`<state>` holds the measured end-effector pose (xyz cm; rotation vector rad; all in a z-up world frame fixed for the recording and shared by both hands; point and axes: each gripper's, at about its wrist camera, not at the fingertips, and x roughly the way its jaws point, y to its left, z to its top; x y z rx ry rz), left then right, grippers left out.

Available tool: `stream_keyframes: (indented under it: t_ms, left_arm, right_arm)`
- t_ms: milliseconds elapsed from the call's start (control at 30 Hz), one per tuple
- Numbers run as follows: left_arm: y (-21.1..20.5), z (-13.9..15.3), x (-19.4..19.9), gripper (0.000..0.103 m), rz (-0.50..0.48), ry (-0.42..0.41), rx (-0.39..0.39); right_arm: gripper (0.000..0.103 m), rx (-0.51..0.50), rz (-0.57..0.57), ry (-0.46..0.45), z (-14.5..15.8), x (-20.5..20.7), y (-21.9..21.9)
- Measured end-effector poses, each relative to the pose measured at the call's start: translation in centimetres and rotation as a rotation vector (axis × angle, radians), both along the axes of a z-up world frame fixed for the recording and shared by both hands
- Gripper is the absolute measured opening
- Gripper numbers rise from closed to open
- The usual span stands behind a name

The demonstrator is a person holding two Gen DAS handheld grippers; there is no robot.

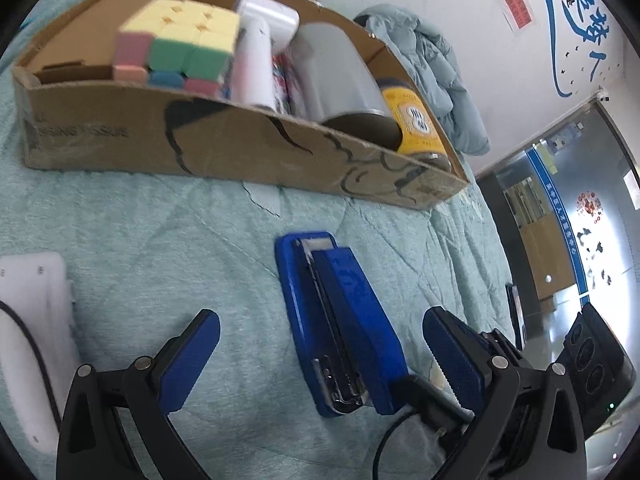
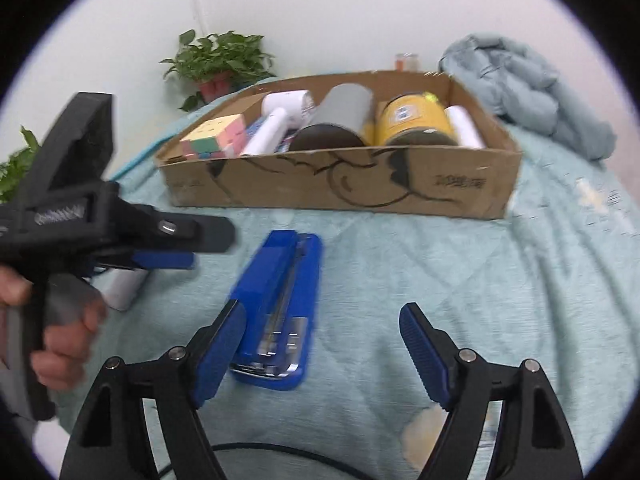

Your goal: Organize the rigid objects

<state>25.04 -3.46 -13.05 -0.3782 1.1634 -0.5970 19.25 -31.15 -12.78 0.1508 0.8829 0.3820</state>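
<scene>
Stapler (image 1: 340, 328) lies flat on the bed between the left gripper's (image 1: 320, 344) open, empty jaws, right gripper (image 2: 322, 344) likewise open; next, closing and transfer to cardboard box (image 2: 340, 192).

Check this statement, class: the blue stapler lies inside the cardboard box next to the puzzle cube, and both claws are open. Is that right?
One detail is wrong. The blue stapler lies on the green quilt in front of the cardboard box, not inside it; the right wrist view shows this. The puzzle cube is in the box, and the left claw and right claw are both open.
</scene>
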Motion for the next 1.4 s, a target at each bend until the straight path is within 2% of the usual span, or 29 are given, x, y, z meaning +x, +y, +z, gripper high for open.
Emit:
stream_keyframes:
  t_ms: [133,267,300,333,367,400,433,500,600,633,667,700,767,933,1033,1233,1267,1300,1400]
  left_arm:
    - [-1.4,-0.9,0.1,0.102,-0.049,0.043,-0.024]
    - [-2.3,-1.8,0.4,0.101,-0.055,0.071,-0.021]
    - [-2.8,-1.9,0.5,0.101,-0.079,0.080,-0.021]
    - [-3.3,-1.9,0.5,0.101,-0.093,0.085,-0.024]
    - [-3.6,-2.0,0.5,0.101,-0.102,0.086,-0.020]
    - [-3.9,-2.0,0.4,0.101,-0.105,0.081,-0.008]
    - [-4.1,-2.0,0.4,0.101,-0.107,0.079,0.000]
    - [-4.3,-2.0,0.5,0.099,-0.099,0.087,0.007]
    - [-4.1,-2.1,0.6,0.087,-0.077,0.109,0.009]
    - [-4.0,-2.1,0.7,0.080,-0.087,0.116,-0.005]
    - [-4.1,-2.1,0.6,0.066,-0.107,0.133,-0.036]
    - [-4.2,-2.1,0.5,0.063,-0.122,0.150,-0.058]
    - [-4.7,-1.7,0.0,0.063,-0.128,0.119,-0.018]
    - [-4.6,-1.0,-1.0,0.061,-0.122,0.082,-0.001]
    - [-4.4,-0.4,-1.5,0.061,-0.114,0.052,0.038]
    - [-3.0,1.5,-1.8,0.060,-0.087,0.004,0.040]
    - [-2.6,1.9,-1.7,0.056,-0.082,-0.008,0.042]
    - [-2.3,2.3,-1.5,0.056,-0.078,-0.008,0.029]
    - [-1.3,3.6,-1.0,0.056,-0.063,-0.033,0.002]
  right_arm:
    - [0.079,0.024,0.047,0.022,-0.1,-0.4,2.3]
    - [0.079,0.028,0.063,0.077,-2.2,-0.6,3.6]
    - [0.077,-0.002,0.061,0.099,-2.7,-0.5,4.0]
    - [0.068,-0.030,0.055,0.111,-3.0,-0.5,4.3]
    - [0.066,-0.055,0.046,0.111,-3.3,-0.6,4.6]
    - [0.058,-0.044,0.051,0.104,-3.2,-0.6,4.7]
    - [0.058,-0.032,0.047,0.115,-3.2,-0.5,4.7]
    - [0.058,0.021,0.027,0.142,-3.2,-0.1,4.2]
    - [0.058,0.168,0.007,0.211,-3.5,0.7,2.5]
    - [0.057,0.226,-0.002,0.240,-3.7,0.9,1.8]
    - [0.057,0.269,-0.007,0.263,-3.8,1.1,1.3]
    - [0.057,0.309,-0.007,0.286,-4.0,1.3,1.0]
    - [0.057,0.342,-0.006,0.309,-4.2,1.2,1.0]
    - [0.056,0.345,0.018,0.313,-4.1,0.7,1.7]
    - [0.055,0.314,0.045,0.289,-3.5,1.1,1.7]
    - [0.055,0.255,0.090,0.221,-1.9,1.5,2.9]
    - [0.055,0.248,0.096,0.208,-1.5,1.5,3.1]
    - [0.045,0.242,0.105,0.193,-1.0,1.3,3.3]
    - [0.046,0.240,0.128,0.159,0.1,1.7,4.0]
